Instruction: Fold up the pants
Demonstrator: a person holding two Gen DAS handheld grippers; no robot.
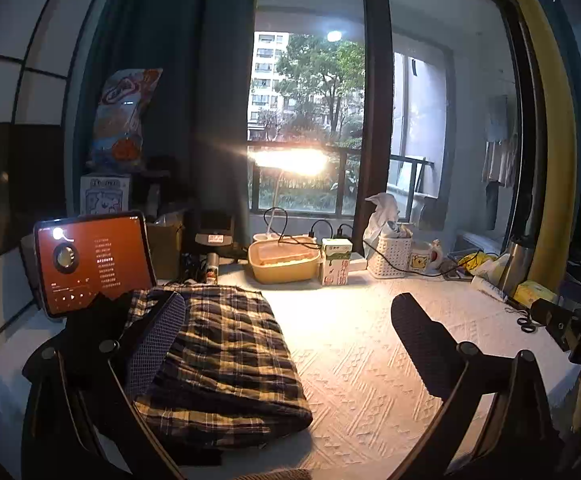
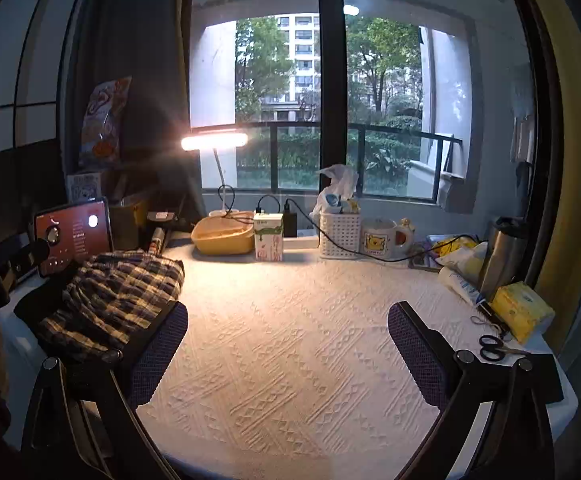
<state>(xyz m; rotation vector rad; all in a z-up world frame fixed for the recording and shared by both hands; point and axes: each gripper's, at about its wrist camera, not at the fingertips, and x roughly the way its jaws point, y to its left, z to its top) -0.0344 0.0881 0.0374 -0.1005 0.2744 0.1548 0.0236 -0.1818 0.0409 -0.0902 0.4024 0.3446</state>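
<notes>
Pants [image 1: 218, 360] on table [image 1: 370, 360] left side, tablet [image 1: 90, 260] behind; scissors [image 2: 492, 347] far right edge

My left gripper [image 1: 290, 344] has black angular arms with round silver-grey screw heads at the joints. Its fingers [image 1: 158, 344] carry dark purplish pads with a fine mesh texture. My right gripper [image 2: 288, 354] is built identically.
</notes>
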